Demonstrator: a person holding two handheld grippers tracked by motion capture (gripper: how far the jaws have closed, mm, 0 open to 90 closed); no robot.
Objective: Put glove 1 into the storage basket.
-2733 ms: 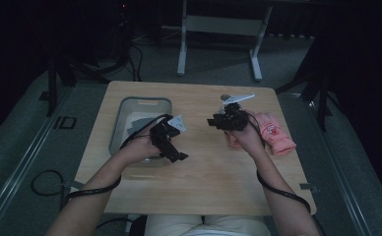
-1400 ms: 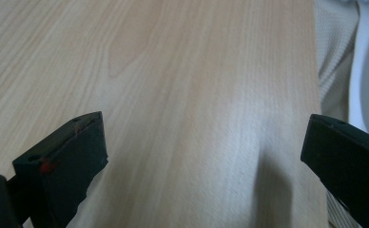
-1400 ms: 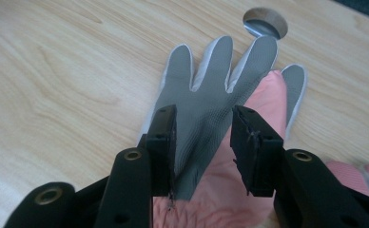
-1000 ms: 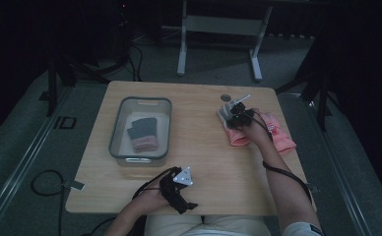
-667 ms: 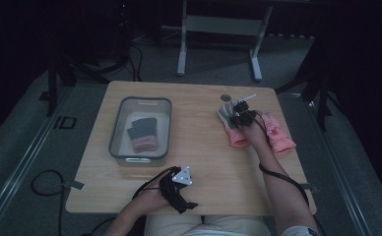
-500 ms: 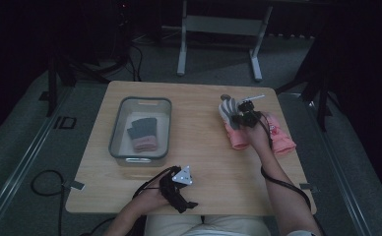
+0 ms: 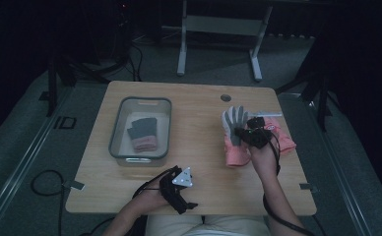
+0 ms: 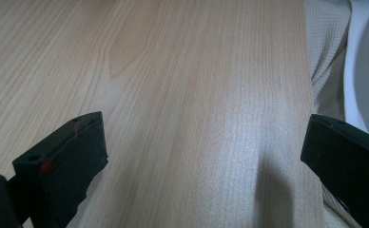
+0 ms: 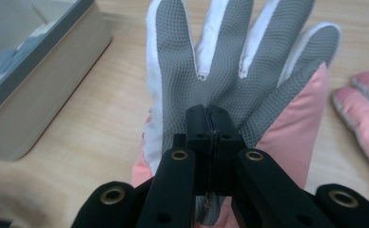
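the right gripper (image 7: 250,133) has its fingers (image 9: 198,124) pressed together on the grey palm of a pink and grey glove (image 7: 234,135); they have just been closing, and the palm fabric is pinched between them. in the right gripper view the two black fingers meet with no gap, and the glove (image 9: 230,80) spreads out beyond them, its grey textured palm facing the camera, white strips between its digits and pink fabric along one side. in the high view the glove sits over the right half of the wooden bench (image 7: 199,105), digits pointing toward the far edge, pink cuff toward the person. whether the cuff rests on the wood or hangs just clear of it i cannot tell.

a second pink glove (image 7: 283,137) lies on the bench just beside the held one, on its right, and shows at the right edge of the right gripper view (image 9: 363,111).

a grey bin (image 7: 122,129) stands on the left half of the bench, well apart from the gloves, with folded grey and pink gloves (image 7: 142,133) inside it.

the left gripper (image 7: 181,194) rests near the front edge of the bench, in the person's left hand (image 7: 144,201). its fingers (image 8: 66,161) stand wide apart over bare wood, holding nothing.
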